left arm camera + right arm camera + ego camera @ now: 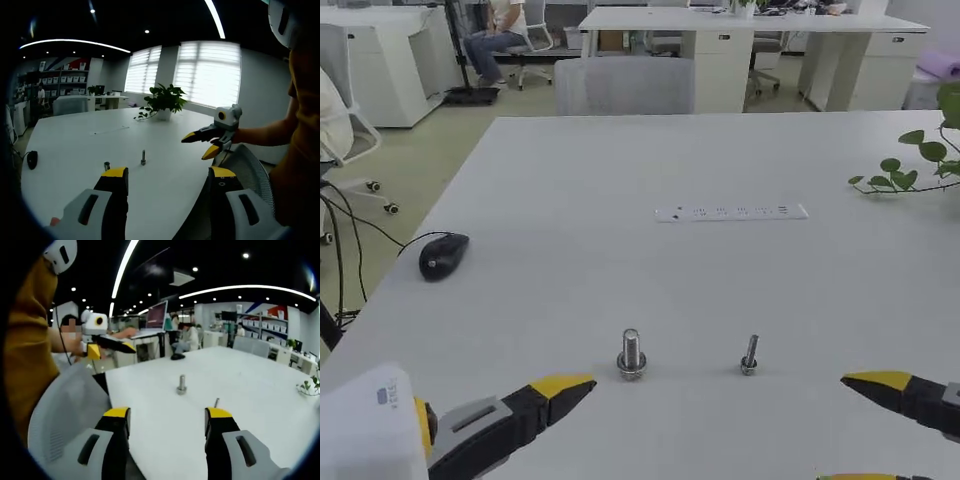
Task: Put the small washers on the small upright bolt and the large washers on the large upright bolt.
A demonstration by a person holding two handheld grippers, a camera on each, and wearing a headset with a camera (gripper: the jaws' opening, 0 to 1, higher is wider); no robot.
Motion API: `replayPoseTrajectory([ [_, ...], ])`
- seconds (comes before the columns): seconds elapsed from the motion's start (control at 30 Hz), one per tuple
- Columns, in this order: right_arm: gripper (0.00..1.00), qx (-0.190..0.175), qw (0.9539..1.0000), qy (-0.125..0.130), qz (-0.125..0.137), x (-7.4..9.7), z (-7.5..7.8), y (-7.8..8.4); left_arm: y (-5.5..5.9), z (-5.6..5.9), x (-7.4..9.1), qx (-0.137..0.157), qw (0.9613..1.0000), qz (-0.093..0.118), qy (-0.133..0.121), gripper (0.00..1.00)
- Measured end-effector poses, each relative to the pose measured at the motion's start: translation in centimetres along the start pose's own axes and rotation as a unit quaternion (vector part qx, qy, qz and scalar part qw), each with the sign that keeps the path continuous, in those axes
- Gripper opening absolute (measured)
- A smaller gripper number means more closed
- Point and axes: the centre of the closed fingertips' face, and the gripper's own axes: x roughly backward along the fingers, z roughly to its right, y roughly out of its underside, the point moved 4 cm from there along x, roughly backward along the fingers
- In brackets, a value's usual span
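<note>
Two bolts stand upright near the table's front edge. The large bolt (631, 353) is on the left and the small bolt (749, 355) on the right, each with a wider ring at its foot. My left gripper (168, 172) is open and holds nothing; one yellow-tipped finger (560, 386) lies left of the large bolt (107, 165). My right gripper (168, 412) is also open and holds nothing, off to the right of the small bolt (216, 402). Both grippers hover short of the bolts, touching neither.
A black mouse (443, 255) with its cable lies at the table's left. A white power strip (731, 212) sits mid-table and plant sprigs (920, 165) reach in from the right. A grey chair back (624, 86) stands at the far edge.
</note>
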Motion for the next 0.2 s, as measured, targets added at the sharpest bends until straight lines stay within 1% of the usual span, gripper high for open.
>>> replayPoseTrajectory([
  [0.13, 0.69, -0.007, 0.9999, -0.006, 0.008, 0.47, -0.38, -0.22, 0.07, 0.15, 0.10, -0.005, 1.0000, -0.001, 0.005, 0.65],
  [0.2, 0.69, -0.002, 1.0000, -0.007, 0.006, 0.70, -0.31, -0.41, -0.02, 0.26, 0.20, -0.005, 1.0000, -0.001, 0.003, 0.65],
])
